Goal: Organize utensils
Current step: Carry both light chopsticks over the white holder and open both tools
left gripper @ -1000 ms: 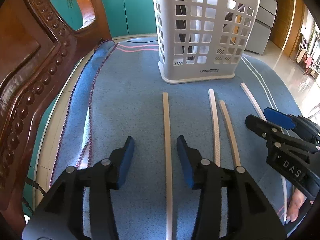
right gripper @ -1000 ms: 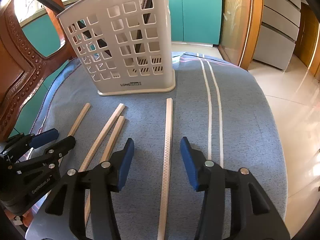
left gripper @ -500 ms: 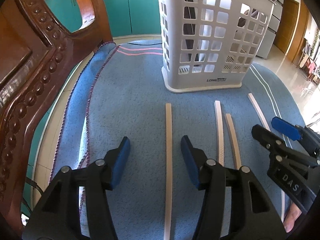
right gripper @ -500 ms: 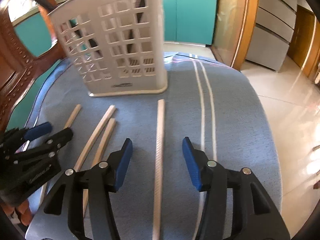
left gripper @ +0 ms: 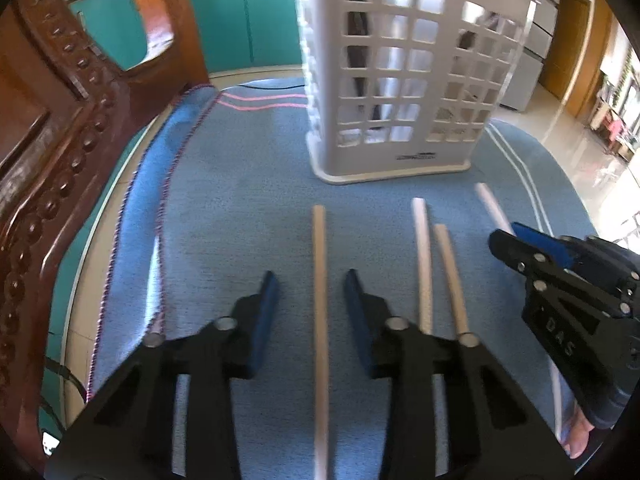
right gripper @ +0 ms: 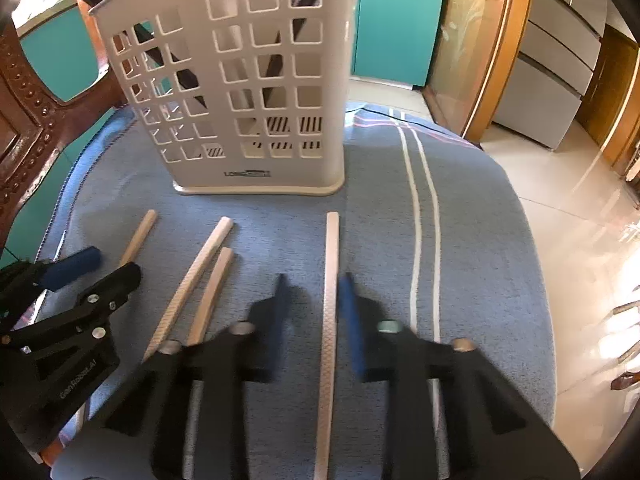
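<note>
I am closing both claws, my left gripper [left gripper: 308, 284] narrowing around the leftmost chopstick [left gripper: 319, 280] without touching, my right gripper [right gripper: 314, 288] nearly pinching the rightmost chopstick [right gripper: 331, 280], below the white basket [right gripper: 256, 176] at frame top.

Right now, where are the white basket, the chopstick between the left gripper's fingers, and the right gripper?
White basket [left gripper: 394, 162]: left wrist view, front base rim.
Chopstick [left gripper: 319, 264]: left wrist view, mid-shaft between the fingers.
Right gripper [right gripper: 316, 296]: right wrist view, midway between its fingertips.
</note>
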`<control>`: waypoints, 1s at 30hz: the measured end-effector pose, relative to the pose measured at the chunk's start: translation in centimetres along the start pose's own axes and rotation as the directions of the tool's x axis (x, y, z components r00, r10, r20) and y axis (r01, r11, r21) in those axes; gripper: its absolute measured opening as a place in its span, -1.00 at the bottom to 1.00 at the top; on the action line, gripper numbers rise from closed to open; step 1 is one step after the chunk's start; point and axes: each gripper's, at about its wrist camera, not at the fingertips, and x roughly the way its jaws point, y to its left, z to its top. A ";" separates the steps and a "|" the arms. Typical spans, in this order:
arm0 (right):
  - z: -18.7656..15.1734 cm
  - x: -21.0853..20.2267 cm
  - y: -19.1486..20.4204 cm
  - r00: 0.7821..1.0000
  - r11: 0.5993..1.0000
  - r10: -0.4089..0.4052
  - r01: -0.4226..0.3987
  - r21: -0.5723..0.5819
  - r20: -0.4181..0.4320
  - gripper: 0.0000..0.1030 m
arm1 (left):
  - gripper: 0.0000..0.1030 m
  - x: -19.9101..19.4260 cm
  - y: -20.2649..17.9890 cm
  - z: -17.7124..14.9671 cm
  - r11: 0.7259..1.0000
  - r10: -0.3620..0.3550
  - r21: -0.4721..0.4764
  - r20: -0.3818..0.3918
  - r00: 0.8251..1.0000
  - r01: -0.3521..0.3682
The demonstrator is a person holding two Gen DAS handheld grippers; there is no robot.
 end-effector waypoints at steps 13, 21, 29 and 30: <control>1.9 -8.7 -2.6 0.945 0.975 0.208 -0.222 0.031 0.252 -0.88 | -0.87 -6.7 1.1 0.9 0.988 -0.155 -0.004 0.142 0.978 0.157; 3.5 -18.2 -4.9 0.842 0.933 0.331 -0.361 -0.012 0.427 -0.87 | -0.87 -20.2 2.3 3.3 0.968 -0.237 0.030 0.437 0.868 0.250; 8.7 -24.8 -7.1 0.662 0.889 0.358 -0.457 -0.024 0.659 -0.87 | -0.87 -28.0 3.5 7.5 0.948 -0.242 0.020 0.693 0.679 0.318; 9.2 -25.2 -7.5 0.644 0.892 0.339 -0.452 -0.016 0.686 -0.87 | -0.87 -27.9 3.9 8.1 0.942 -0.237 0.007 0.719 0.653 0.334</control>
